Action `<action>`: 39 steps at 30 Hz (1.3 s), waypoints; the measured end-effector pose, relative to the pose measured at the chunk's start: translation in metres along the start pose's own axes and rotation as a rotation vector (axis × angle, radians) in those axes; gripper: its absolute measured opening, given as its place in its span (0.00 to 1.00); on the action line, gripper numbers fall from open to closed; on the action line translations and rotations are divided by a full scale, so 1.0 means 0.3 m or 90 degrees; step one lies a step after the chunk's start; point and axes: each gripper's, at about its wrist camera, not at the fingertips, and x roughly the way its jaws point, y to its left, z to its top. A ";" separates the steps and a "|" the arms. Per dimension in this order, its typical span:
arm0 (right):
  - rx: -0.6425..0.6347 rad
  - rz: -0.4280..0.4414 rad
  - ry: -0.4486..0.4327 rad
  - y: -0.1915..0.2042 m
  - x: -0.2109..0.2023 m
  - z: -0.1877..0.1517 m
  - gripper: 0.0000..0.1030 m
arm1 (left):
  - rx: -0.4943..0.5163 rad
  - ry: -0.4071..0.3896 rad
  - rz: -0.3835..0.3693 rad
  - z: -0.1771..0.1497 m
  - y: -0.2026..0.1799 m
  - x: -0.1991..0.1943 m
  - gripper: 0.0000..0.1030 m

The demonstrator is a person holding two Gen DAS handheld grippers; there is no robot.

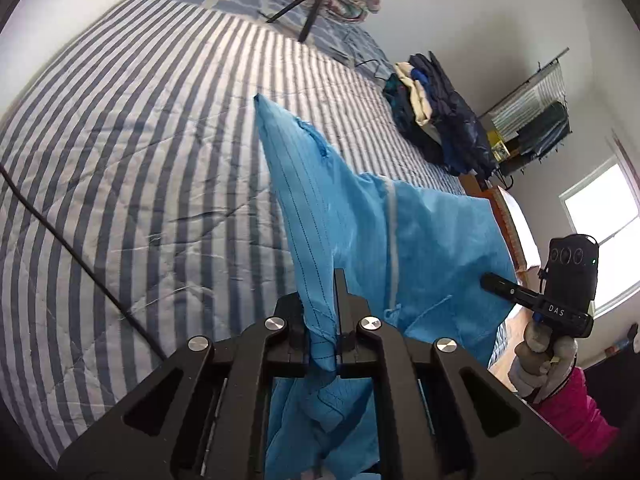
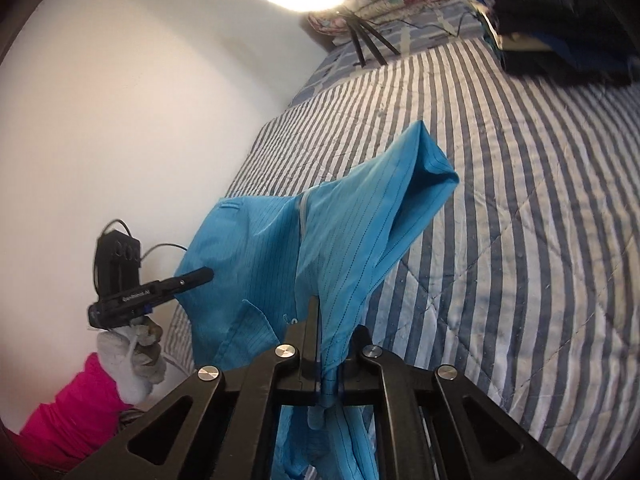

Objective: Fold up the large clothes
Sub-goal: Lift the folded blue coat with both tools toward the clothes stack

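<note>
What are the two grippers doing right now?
Left gripper: closed on the blue garment.
Right gripper: closed on the same blue garment.

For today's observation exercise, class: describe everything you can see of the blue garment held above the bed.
The blue garment is bright, thin woven cloth with fine dark pinstripes, a pale zip strip down the front and a collar. It hangs lifted above the striped quilt, one sleeve sticking out with its cuff open. The left gripper and the right gripper are each shut on a bunched edge, so the cloth drapes slack between them and below them.
</note>
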 end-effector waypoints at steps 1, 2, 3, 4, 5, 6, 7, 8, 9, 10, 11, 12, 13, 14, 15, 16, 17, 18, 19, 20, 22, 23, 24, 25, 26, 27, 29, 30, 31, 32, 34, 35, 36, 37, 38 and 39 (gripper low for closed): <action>-0.011 -0.012 -0.001 0.020 -0.005 0.004 0.02 | 0.009 -0.003 0.000 0.001 -0.024 -0.002 0.05; -0.021 -0.024 -0.002 0.038 -0.010 0.008 0.02 | 0.019 -0.006 -0.001 0.003 -0.052 -0.002 0.04; -0.029 -0.032 -0.003 0.053 -0.020 0.012 0.02 | 0.036 -0.010 0.000 0.003 -0.088 -0.004 0.04; -0.037 -0.040 -0.005 0.073 -0.030 0.016 0.02 | 0.048 -0.013 0.002 0.003 -0.108 -0.008 0.04; -0.045 -0.048 -0.006 0.083 -0.045 0.017 0.02 | 0.060 -0.016 0.003 0.003 -0.135 -0.008 0.04; -0.056 -0.062 -0.008 0.101 -0.056 0.023 0.02 | 0.076 -0.018 0.003 0.003 -0.170 -0.008 0.04; -0.067 -0.075 -0.009 0.112 -0.071 0.026 0.02 | 0.087 -0.020 0.003 0.004 -0.197 -0.005 0.04; -0.079 -0.091 -0.010 0.127 -0.087 0.028 0.02 | 0.100 -0.021 0.004 0.004 -0.222 -0.004 0.04; -0.088 -0.101 -0.013 0.137 -0.110 0.026 0.02 | 0.114 -0.023 0.005 0.005 -0.252 -0.003 0.04; -0.095 -0.110 -0.016 0.150 -0.127 0.033 0.02 | 0.125 -0.025 0.005 0.009 -0.281 -0.001 0.04; -0.102 -0.120 -0.019 0.160 -0.146 0.038 0.02 | 0.135 -0.028 0.003 0.014 -0.311 0.001 0.04; -0.110 -0.130 -0.022 0.168 -0.162 0.044 0.02 | 0.143 -0.032 0.002 0.017 -0.338 0.000 0.04; -0.118 -0.144 -0.025 0.178 -0.180 0.051 0.02 | 0.148 -0.034 -0.001 0.017 -0.354 -0.007 0.04; -0.124 -0.153 -0.029 0.186 -0.201 0.055 0.02 | 0.154 -0.036 -0.007 0.024 -0.377 -0.007 0.04; -0.128 -0.159 -0.032 0.189 -0.216 0.062 0.02 | 0.159 -0.038 -0.012 0.028 -0.394 -0.012 0.04; -0.133 -0.166 -0.036 0.196 -0.235 0.069 0.02 | 0.163 -0.039 -0.015 0.033 -0.409 -0.012 0.04; -0.139 -0.173 -0.041 0.199 -0.258 0.078 0.02 | 0.168 -0.041 -0.017 0.043 -0.431 -0.011 0.04; -0.142 -0.178 -0.046 0.200 -0.278 0.082 0.02 | 0.168 -0.041 -0.024 0.054 -0.450 -0.010 0.04; -0.142 -0.181 -0.050 0.197 -0.301 0.088 0.02 | 0.169 -0.041 -0.029 0.060 -0.463 -0.012 0.04; -0.142 -0.184 -0.053 0.188 -0.320 0.097 0.02 | 0.171 -0.041 -0.033 0.071 -0.480 -0.011 0.04; -0.142 -0.192 -0.062 0.177 -0.352 0.126 0.02 | 0.175 -0.042 -0.043 0.104 -0.519 -0.001 0.04; -0.141 -0.196 -0.067 0.164 -0.373 0.141 0.02 | 0.177 -0.042 -0.049 0.124 -0.541 0.008 0.04; -0.139 -0.198 -0.072 0.151 -0.390 0.157 0.02 | 0.180 -0.042 -0.052 0.140 -0.558 0.015 0.04; -0.137 -0.202 -0.077 0.135 -0.409 0.176 0.02 | 0.184 -0.043 -0.057 0.162 -0.580 0.027 0.04; -0.135 -0.206 -0.083 0.117 -0.429 0.197 0.02 | 0.187 -0.043 -0.063 0.189 -0.605 0.043 0.04; -0.132 -0.208 -0.088 0.100 -0.444 0.215 0.02 | 0.191 -0.043 -0.066 0.213 -0.628 0.057 0.04; -0.125 -0.213 -0.099 0.055 -0.480 0.259 0.02 | 0.200 -0.041 -0.074 0.264 -0.672 0.092 0.04; -0.121 -0.215 -0.104 0.030 -0.503 0.281 0.02 | 0.202 -0.041 -0.078 0.287 -0.690 0.108 0.04; -0.117 -0.217 -0.109 0.006 -0.521 0.305 0.02 | 0.206 -0.042 -0.084 0.318 -0.715 0.129 0.04; -0.112 -0.220 -0.115 -0.020 -0.538 0.332 0.02 | 0.211 -0.043 -0.089 0.350 -0.742 0.151 0.04; -0.103 -0.224 -0.125 -0.073 -0.563 0.392 0.02 | 0.222 -0.045 -0.097 0.407 -0.785 0.193 0.04; -0.097 -0.228 -0.133 -0.103 -0.583 0.427 0.02 | 0.225 -0.047 -0.103 0.441 -0.808 0.216 0.04; -0.092 -0.230 -0.139 -0.127 -0.594 0.457 0.02 | 0.226 -0.048 -0.111 0.478 -0.829 0.240 0.04; -0.087 -0.234 -0.146 -0.155 -0.610 0.488 0.02 | 0.227 -0.049 -0.116 0.503 -0.843 0.259 0.04; -0.083 -0.236 -0.154 -0.183 -0.626 0.521 0.02 | 0.228 -0.051 -0.122 0.541 -0.864 0.286 0.04; -0.079 -0.238 -0.160 -0.207 -0.635 0.547 0.02 | 0.231 -0.053 -0.125 0.567 -0.879 0.309 0.04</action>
